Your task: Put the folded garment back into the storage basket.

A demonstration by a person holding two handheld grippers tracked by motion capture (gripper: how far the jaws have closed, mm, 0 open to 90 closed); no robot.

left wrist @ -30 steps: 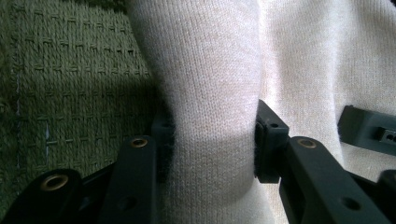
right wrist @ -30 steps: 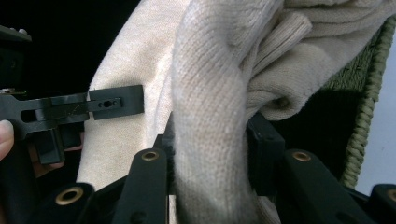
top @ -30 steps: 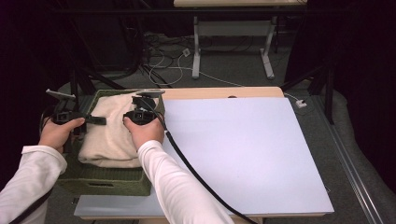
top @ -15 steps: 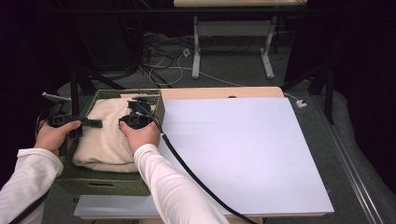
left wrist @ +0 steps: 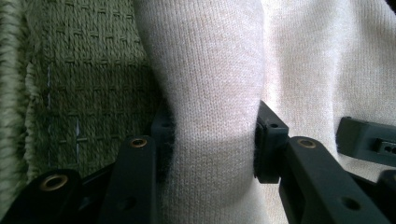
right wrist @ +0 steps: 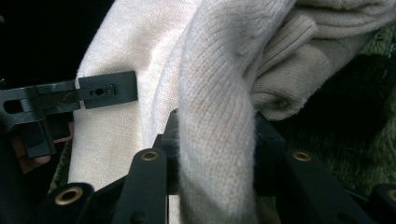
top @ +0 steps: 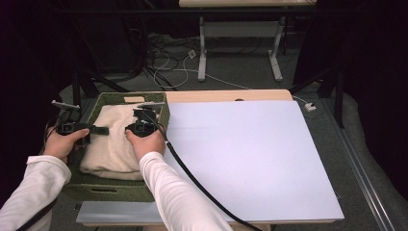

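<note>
A folded cream knitted sweater (top: 113, 147) lies in a green woven basket (top: 108, 192) at the table's left end. My left gripper (top: 103, 130) reaches in from the basket's left side. It is shut on a thick fold of the sweater (left wrist: 210, 70), with the basket's weave (left wrist: 84, 70) behind it. My right gripper (top: 143, 120) sits at the sweater's right edge by the basket wall, shut on another fold (right wrist: 217, 140). The right gripper view has the bundled sweater (right wrist: 140, 46) with a left gripper finger (right wrist: 107, 91) lying across it.
A large white board (top: 250, 159) covers the table to the right of the basket. A strip of wooden tabletop (top: 226, 95) runs along the back. The right gripper's black cable (top: 202, 187) trails over the board's near left corner. Table legs and cables stand on the floor beyond.
The right hand and the sweater have sunk a little deeper into the basket. The left hand has hardly moved. Both grips stay closed on the fabric.
</note>
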